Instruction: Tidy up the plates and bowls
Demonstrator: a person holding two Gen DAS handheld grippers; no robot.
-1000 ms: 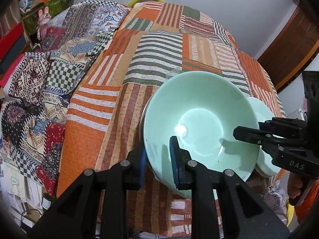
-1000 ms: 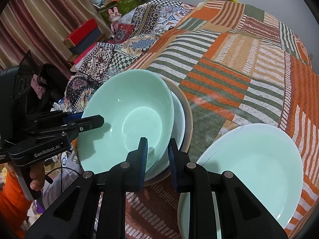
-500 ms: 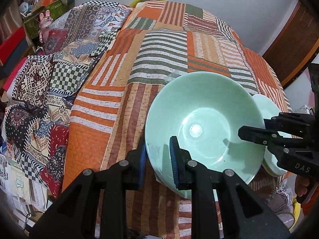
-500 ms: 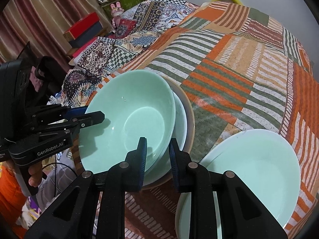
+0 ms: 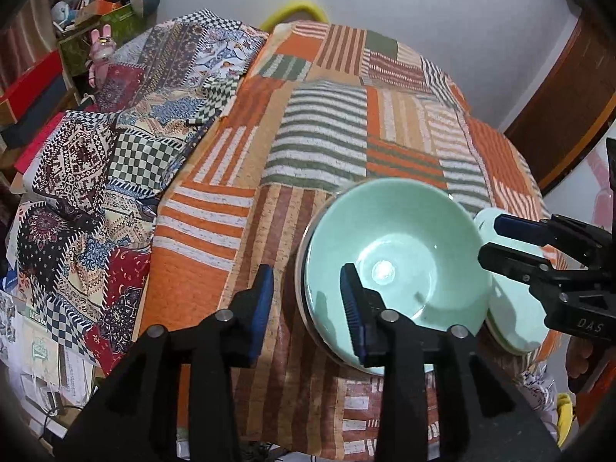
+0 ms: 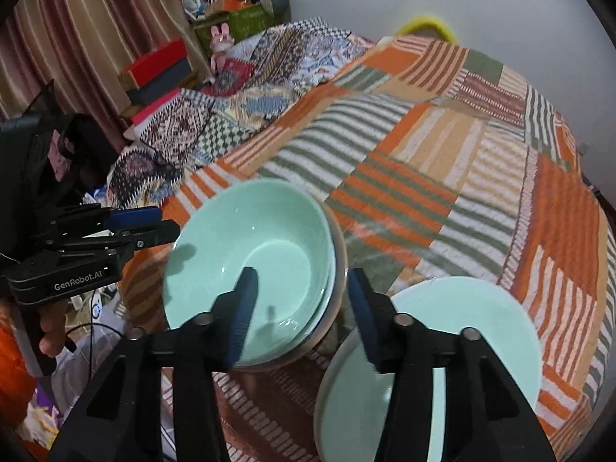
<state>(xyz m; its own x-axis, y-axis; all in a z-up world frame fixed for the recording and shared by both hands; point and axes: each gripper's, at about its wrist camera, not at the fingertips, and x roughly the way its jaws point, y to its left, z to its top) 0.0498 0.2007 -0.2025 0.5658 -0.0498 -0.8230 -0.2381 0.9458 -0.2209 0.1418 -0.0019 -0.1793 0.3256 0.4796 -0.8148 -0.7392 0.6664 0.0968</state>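
A mint-green bowl point(image 5: 396, 261) point(image 6: 250, 261) sits nested on another mint dish and a brownish plate point(image 6: 340, 254) near the table's front edge. My left gripper point(image 5: 308, 304) point(image 6: 154, 223) straddles the bowl's left rim. Its jaws are opening and the pads are off the rim. My right gripper point(image 6: 302, 308) point(image 5: 496, 240) straddles the opposite rim in the same way, jaws opening, pads clear of it. A stack of mint plates point(image 6: 442, 346) point(image 5: 512, 308) lies just to the right of the bowl stack.
An orange, green and tan patchwork cloth point(image 5: 327, 146) covers the table. A second patterned cloth point(image 5: 115, 154) hangs off its left side. Boxes and toys point(image 6: 161, 69) crowd the far left. A yellow chair back point(image 5: 296, 5) shows behind the table, a wooden door point(image 5: 569, 107) at right.
Both grippers were shut on the bowl's rim and now stand open around it. The bowl has settled flat into the stack.
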